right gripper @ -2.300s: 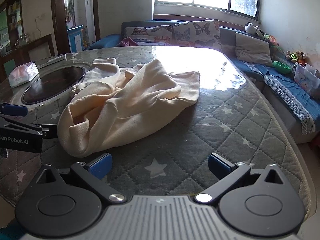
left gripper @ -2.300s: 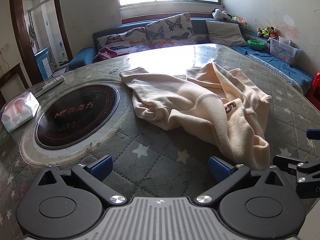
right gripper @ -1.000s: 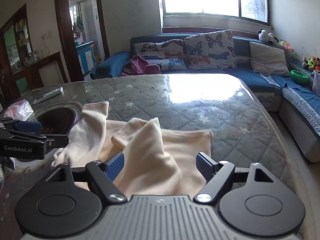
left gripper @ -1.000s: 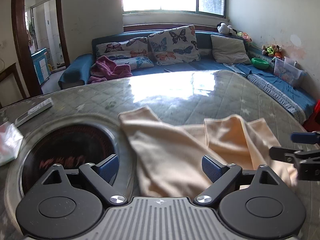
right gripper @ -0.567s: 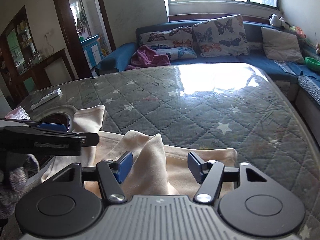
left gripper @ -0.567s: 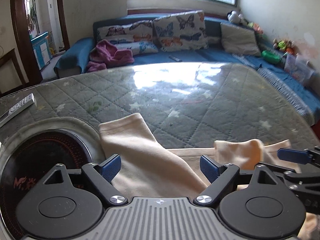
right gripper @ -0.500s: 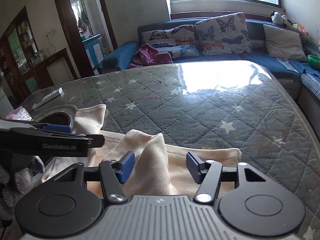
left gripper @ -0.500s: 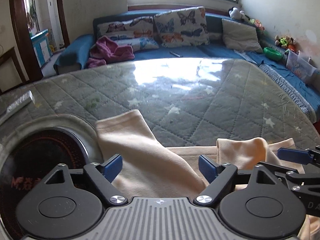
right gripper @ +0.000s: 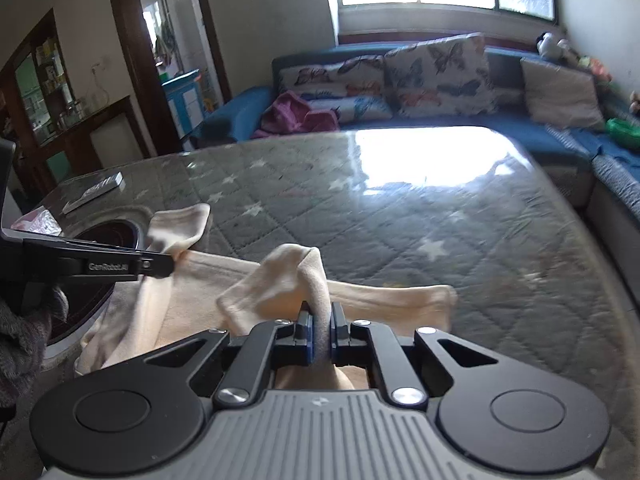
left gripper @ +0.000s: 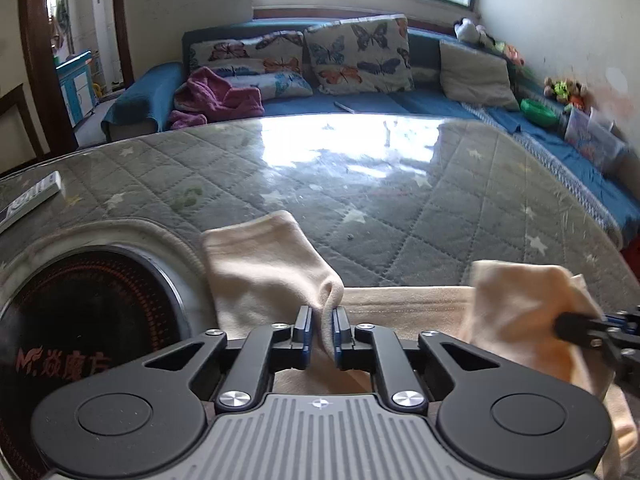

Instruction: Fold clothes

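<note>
Nearest the near edge of the table (left gripper: 360,184): left gripper (left gripper: 320,330) with fingers just drawn narrow, pinching a raised fold of the cream garment (left gripper: 264,280); half a second back, standing wide with the cloth loose between. Same with the right gripper (right gripper: 320,336): fingers just closed tight on a second peak of cloth, seen bunched between the pads. Both grips set, so likely ready to lift and spread the garment for a first fold; no fold made yet. Garment bunched along the near edge, one cuffed end reaching toward the middle, its left side lapping the rim of the round black cooktop (left gripper: 80,304) set in the table's near-left part. Farther left, a remote (left gripper: 32,196) by the left edge. Beyond the far edge, a blue sofa (left gripper: 360,104) with butterfly cushions. Hidden: most of the garment under the gripper bodies, so shape, sleeves and front unclear; right view blurred; garment's near hem cut off.
</note>
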Available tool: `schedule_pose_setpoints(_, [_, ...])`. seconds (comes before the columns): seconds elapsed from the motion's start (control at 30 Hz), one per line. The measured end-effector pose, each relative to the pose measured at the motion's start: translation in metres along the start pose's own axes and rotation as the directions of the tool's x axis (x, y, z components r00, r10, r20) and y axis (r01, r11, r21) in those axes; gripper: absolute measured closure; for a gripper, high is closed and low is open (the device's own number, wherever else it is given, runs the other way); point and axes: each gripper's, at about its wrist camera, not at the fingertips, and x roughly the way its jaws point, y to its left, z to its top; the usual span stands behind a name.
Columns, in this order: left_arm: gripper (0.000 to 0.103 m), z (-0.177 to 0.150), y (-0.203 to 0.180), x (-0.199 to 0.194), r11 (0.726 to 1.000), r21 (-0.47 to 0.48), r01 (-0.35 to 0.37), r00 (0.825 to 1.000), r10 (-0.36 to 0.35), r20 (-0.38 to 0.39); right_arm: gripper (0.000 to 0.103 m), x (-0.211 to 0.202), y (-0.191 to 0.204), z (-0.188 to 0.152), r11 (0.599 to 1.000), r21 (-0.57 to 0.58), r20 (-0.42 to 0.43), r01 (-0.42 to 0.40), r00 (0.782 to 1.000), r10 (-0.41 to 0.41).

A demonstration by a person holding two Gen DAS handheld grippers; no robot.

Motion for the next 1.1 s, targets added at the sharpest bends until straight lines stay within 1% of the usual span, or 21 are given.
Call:
schedule_pose_setpoints(0.07, [0.093,-0.002,0.006,-0.013,1.0,-0.018,0.008,1.0,-0.007,0.021,0.096,-0.014,-0.004,-0.002,1.0,0.012,0.023,0.014,1.0,-0.014])
schedule_pose_setpoints(0.1, [0.093,-0.003,0.01,-0.02,1.0,-0.025,0.011,0.999,-0.01,0.032,0.096,-0.028,-0.008,-0.005,0.999,0.023,0.044,0.034,0.998,-0.035])
schedule_pose_setpoints(0.17, [0.094,-0.007,0.017,-0.036,0.999,-0.034,0.012,0.998,-0.011,0.056,0.096,-0.045,-0.013,-0.01,0.997,0.034,0.068,0.063,0.996,-0.066])
schedule_pose_setpoints(0.2, [0.096,-0.01,0.021,-0.044,0.999,-0.04,0.013,0.998,-0.011,0.066,0.096,-0.053,-0.016,-0.013,0.996,0.043,0.078,0.077,0.994,-0.08])
schedule_pose_setpoints(0.23, [0.096,-0.013,0.025,-0.052,0.999,-0.049,0.013,0.997,-0.009,0.077,0.096,-0.069,-0.022,-0.019,0.993,0.064,0.095,0.102,0.99,-0.108])
schedule_pose_setpoints(0.33, [0.097,-0.024,0.041,-0.076,0.997,-0.08,0.01,0.994,-0.001,0.106,0.096,-0.096,-0.033,-0.036,0.982,0.105,0.118,0.16,0.978,-0.172])
schedule_pose_setpoints(0.43, [0.098,-0.039,0.06,-0.101,0.993,-0.118,-0.002,0.991,0.017,0.134,0.096,-0.116,-0.047,-0.055,0.963,0.164,0.124,0.215,0.964,-0.236])
schedule_pose_setpoints(0.57, [0.099,-0.065,0.09,-0.131,0.984,-0.174,-0.044,0.985,0.072,0.155,0.096,-0.135,-0.064,-0.08,0.933,0.238,0.113,0.27,0.946,-0.303])
schedule_pose_setpoints(0.6, [0.099,-0.073,0.097,-0.136,0.981,-0.187,-0.059,0.984,0.088,0.152,0.096,-0.14,-0.068,-0.091,0.922,0.26,0.096,0.287,0.942,-0.321])
schedule_pose_setpoints(0.7, [0.099,-0.098,0.119,-0.149,0.97,-0.218,-0.111,0.98,0.143,0.136,0.096,-0.143,-0.078,-0.111,0.901,0.286,0.056,0.326,0.933,-0.356])
schedule_pose_setpoints(0.77, [0.099,-0.114,0.131,-0.152,0.961,-0.232,-0.153,0.978,0.181,0.106,0.096,-0.144,-0.082,-0.121,0.886,0.306,0.033,0.347,0.927,-0.375])
schedule_pose_setpoints(0.8, [0.099,-0.121,0.137,-0.151,0.957,-0.24,-0.164,0.979,0.188,0.083,0.095,-0.145,-0.084,-0.125,0.881,0.312,0.026,0.354,0.924,-0.381])
schedule_pose_setpoints(0.83, [0.099,-0.128,0.142,-0.151,0.954,-0.248,-0.168,0.98,0.188,0.063,0.092,-0.147,-0.085,-0.128,0.874,0.319,0.025,0.368,0.918,-0.396])
schedule_pose_setpoints(0.87, [0.099,-0.132,0.145,-0.15,0.953,-0.249,-0.17,0.981,0.187,0.047,0.084,-0.151,-0.087,-0.131,0.865,0.329,0.02,0.379,0.913,-0.408])
schedule_pose_setpoints(0.9, [0.099,-0.135,0.144,-0.15,0.955,-0.243,-0.171,0.982,0.185,0.036,0.08,-0.154,-0.088,-0.133,0.857,0.338,0.016,0.39,0.908,-0.419])
schedule_pose_setpoints(0.93, [0.099,-0.137,0.142,-0.149,0.958,-0.237,-0.164,0.984,0.176,0.028,0.078,-0.156,-0.089,-0.134,0.853,0.345,0.015,0.392,0.906,-0.423])
schedule_pose_setpoints(0.97, [0.098,-0.137,0.138,-0.148,0.962,-0.23,-0.15,0.987,0.159,0.024,0.076,-0.162,-0.091,-0.137,0.842,0.356,0.014,0.404,0.899,-0.437])
schedule_pose_setpoints(1.0, [0.095,-0.135,0.133,-0.147,0.966,-0.222,-0.135,0.989,0.143,0.02,0.076,-0.164,-0.091,-0.138,0.838,0.353,0.013,0.417,0.893,-0.45])
schedule_pose_setpoints(1.07, [0.094,-0.127,0.119,-0.141,0.973,-0.203,-0.106,0.993,0.113,0.026,0.074,-0.17,-0.089,-0.139,0.831,0.344,0.023,0.438,0.88,-0.474])
schedule_pose_setpoints(1.1, [0.09,-0.122,0.111,-0.138,0.977,-0.193,-0.091,0.995,0.099,0.029,0.072,-0.173,-0.087,-0.138,0.83,0.339,0.034,0.443,0.876,-0.481])
